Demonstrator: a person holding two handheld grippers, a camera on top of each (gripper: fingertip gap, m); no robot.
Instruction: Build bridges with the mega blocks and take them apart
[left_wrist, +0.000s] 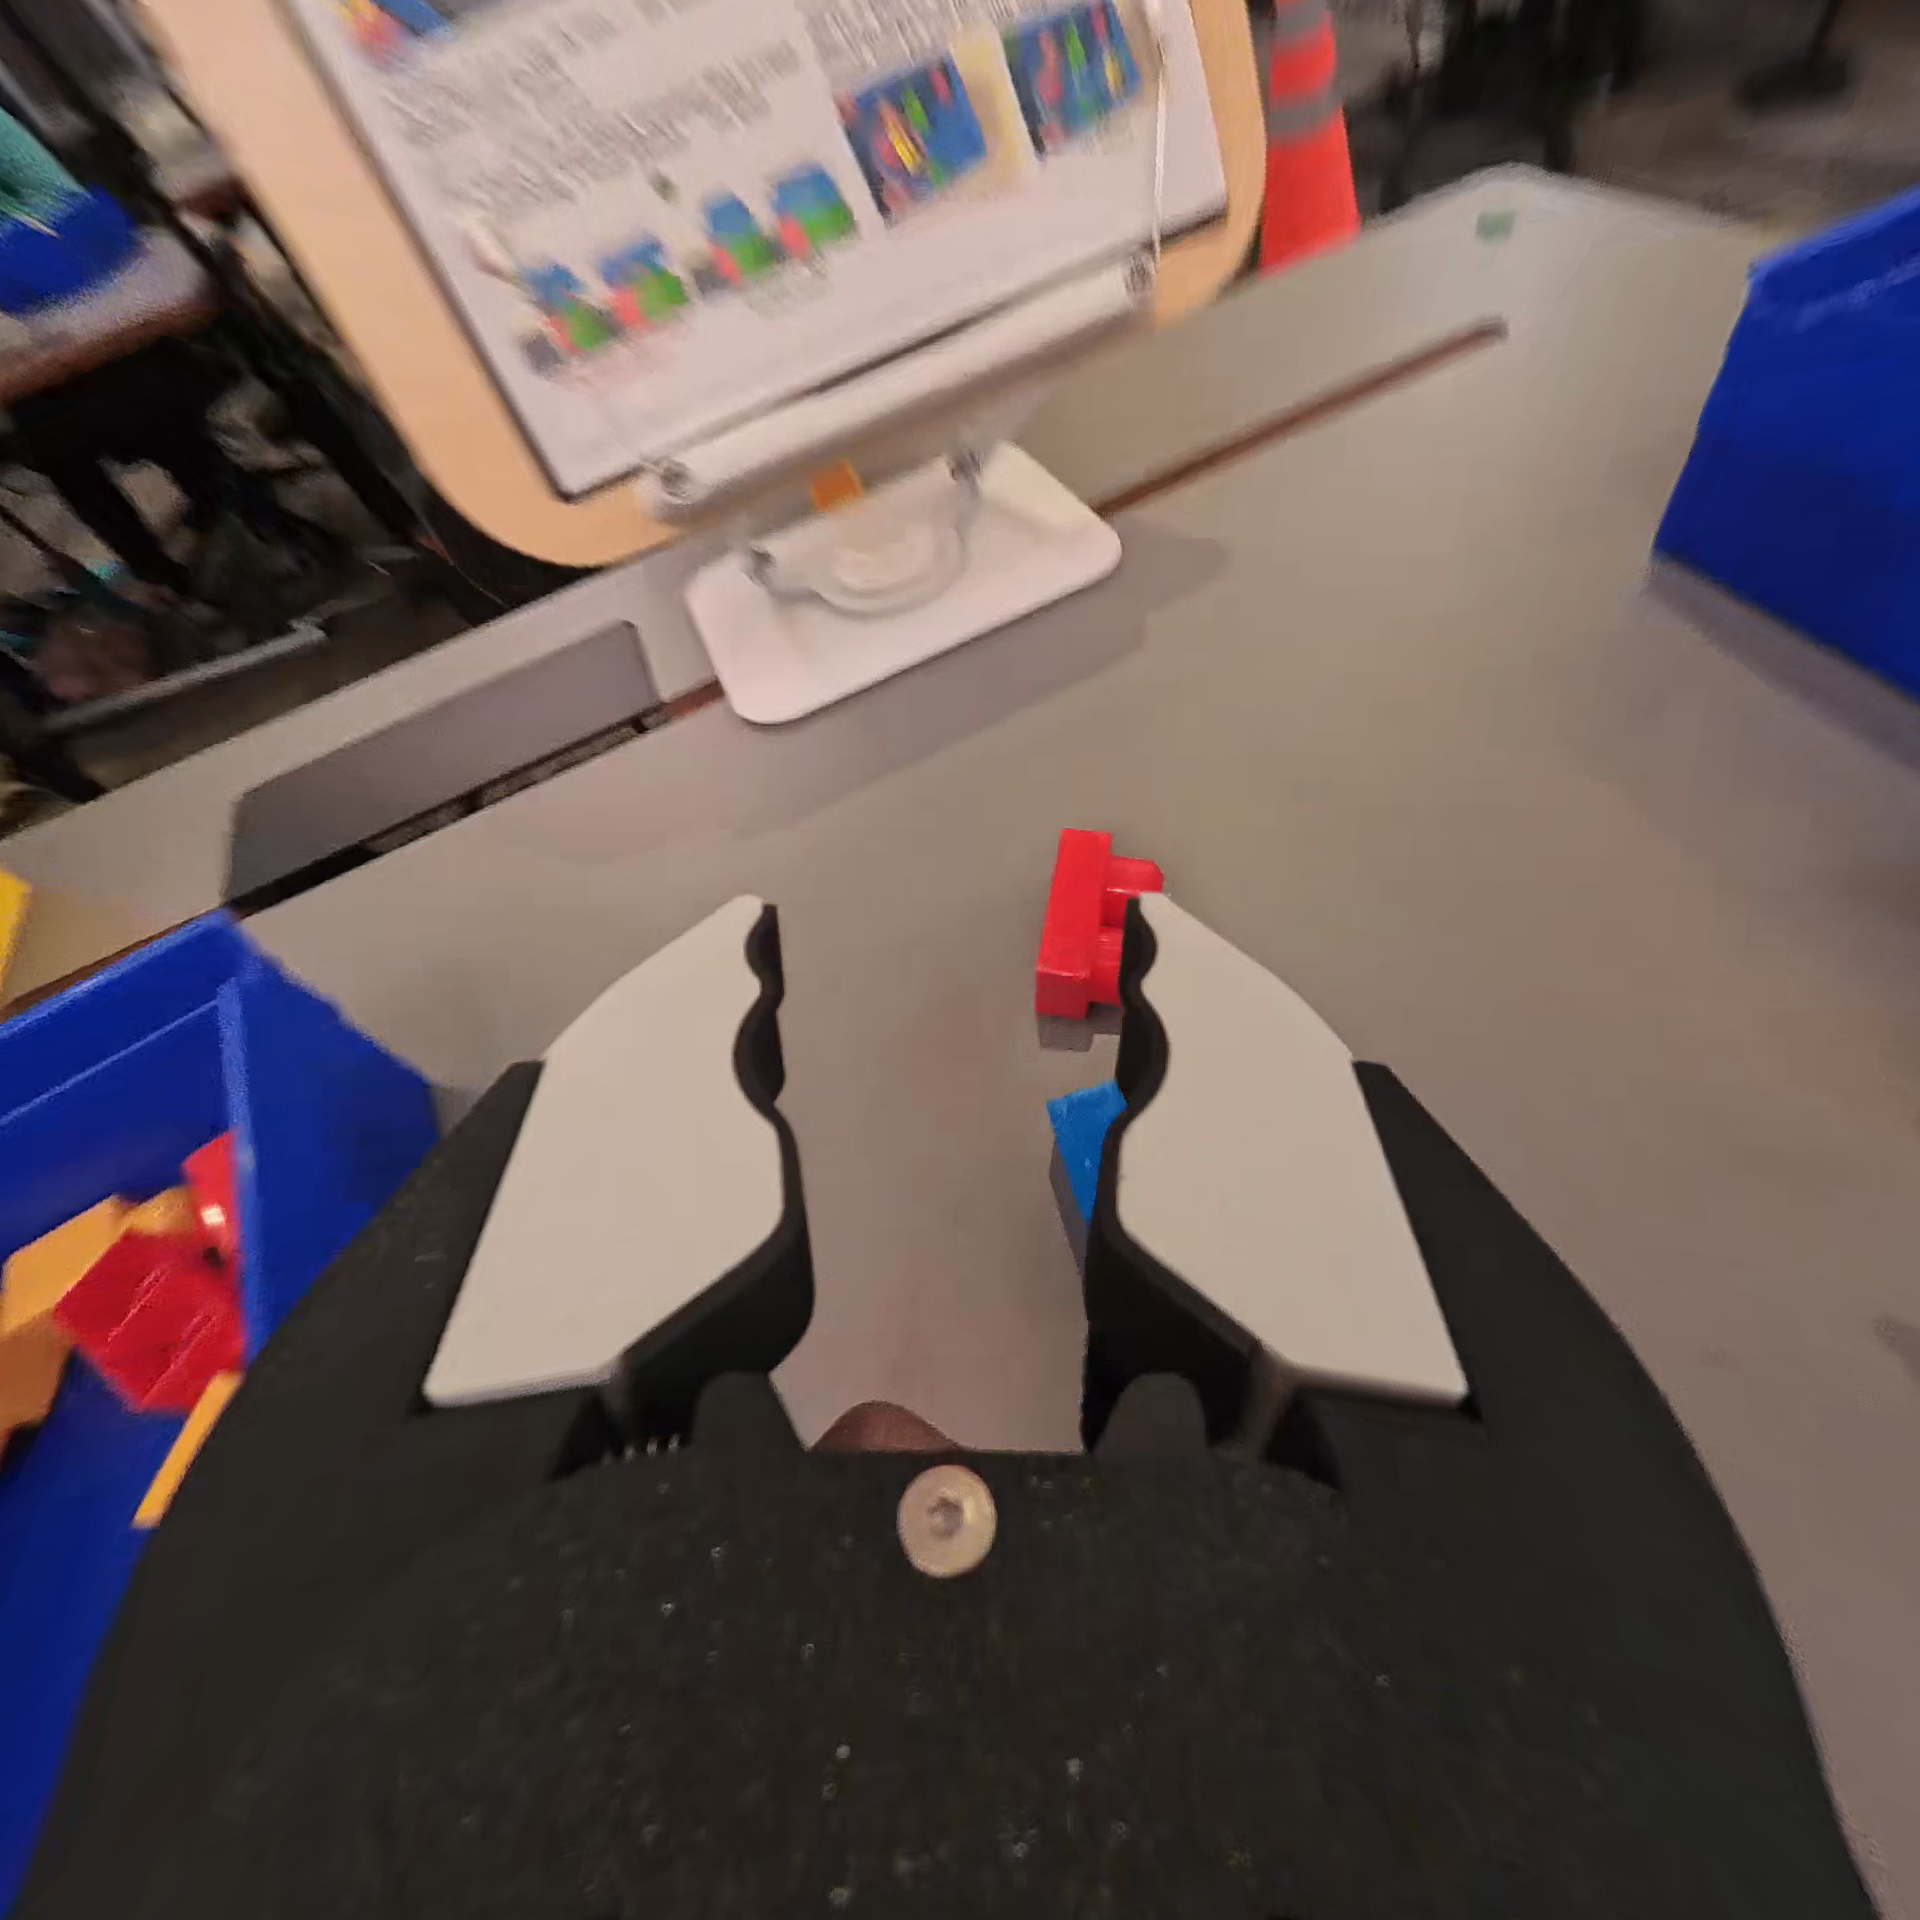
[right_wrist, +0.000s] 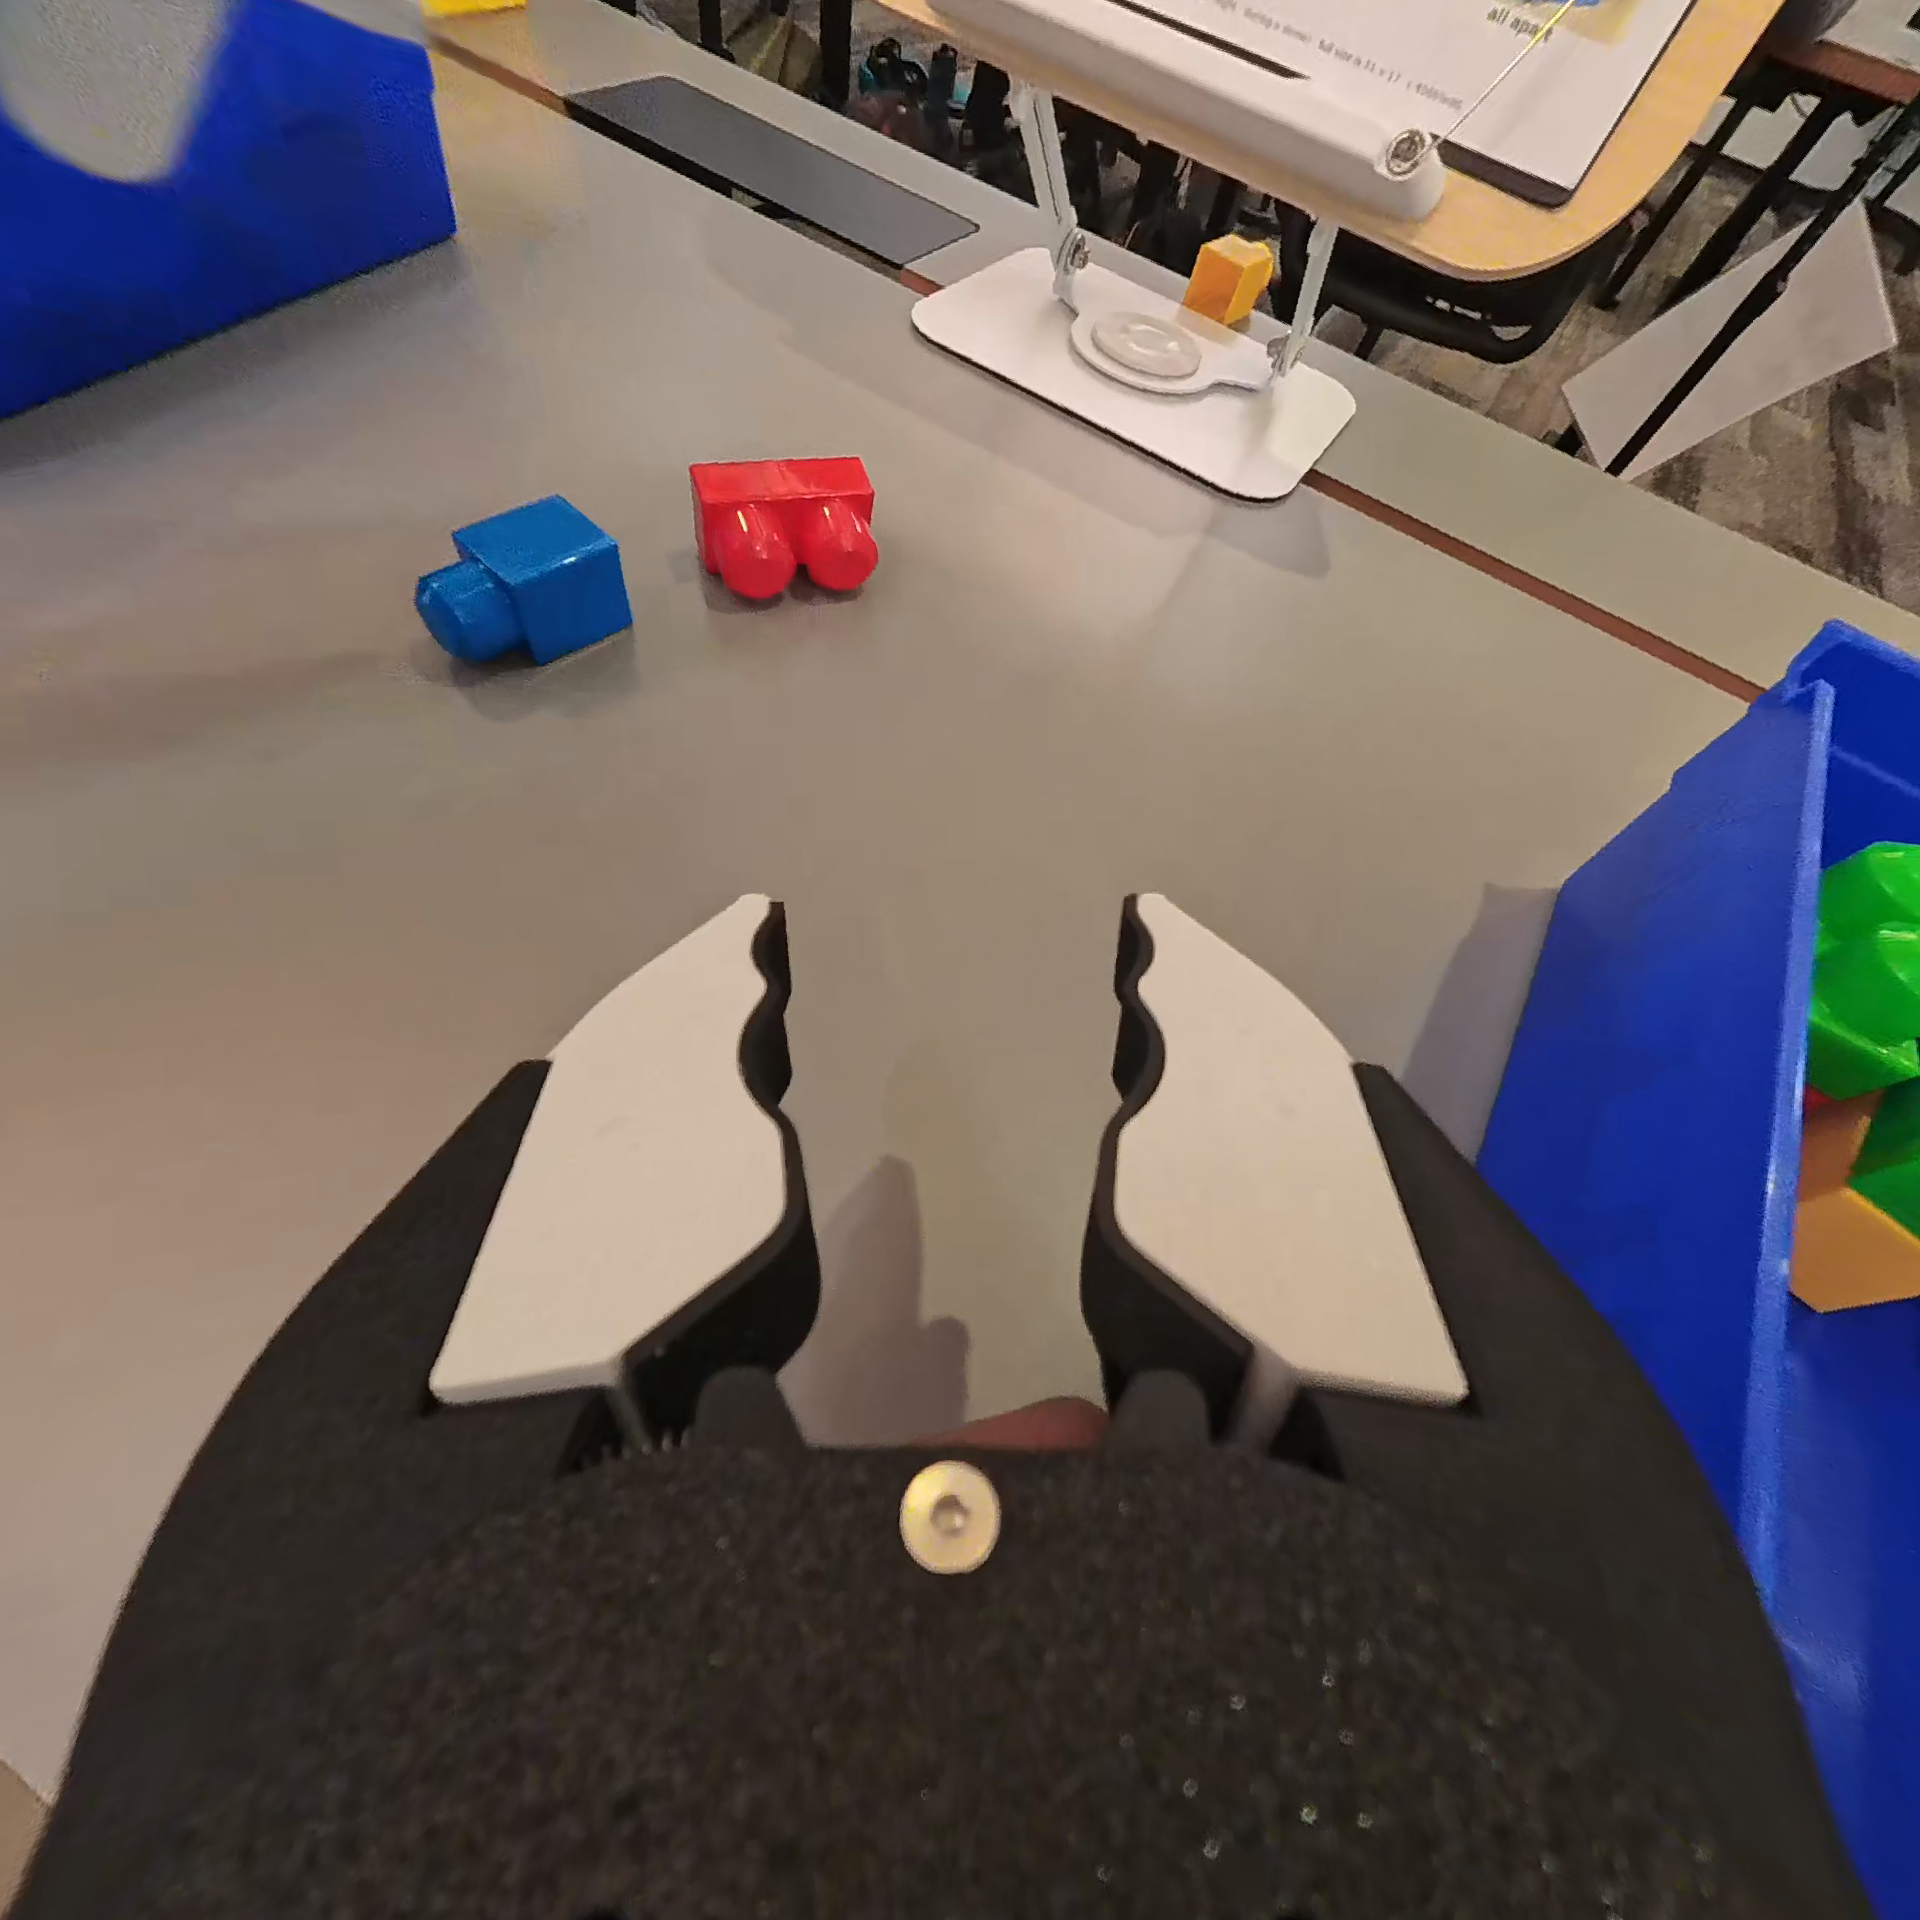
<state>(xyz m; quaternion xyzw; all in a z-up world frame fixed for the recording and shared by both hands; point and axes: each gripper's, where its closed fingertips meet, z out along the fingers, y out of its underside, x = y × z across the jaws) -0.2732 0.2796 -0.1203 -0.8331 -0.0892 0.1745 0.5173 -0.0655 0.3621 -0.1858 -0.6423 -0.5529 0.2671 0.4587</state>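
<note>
A red two-stud block (right_wrist: 781, 525) and a blue one-stud block (right_wrist: 535, 577) lie on their sides on the grey table (right_wrist: 935, 748), side by side and apart. In the left wrist view the red block (left_wrist: 1081, 940) and the blue block (left_wrist: 1086, 1143) lie below, partly hidden by the right finger. My left gripper (left_wrist: 951, 914) is open and empty above the table. My right gripper (right_wrist: 951, 914) is open and empty, well short of both blocks.
A blue bin (left_wrist: 156, 1143) with red and orange blocks stands at the left; another blue bin (right_wrist: 1662, 1143) with green and orange blocks at the right. A white document stand (right_wrist: 1132, 353) holds a picture sheet at the table's far edge, an orange block (right_wrist: 1231, 275) behind it.
</note>
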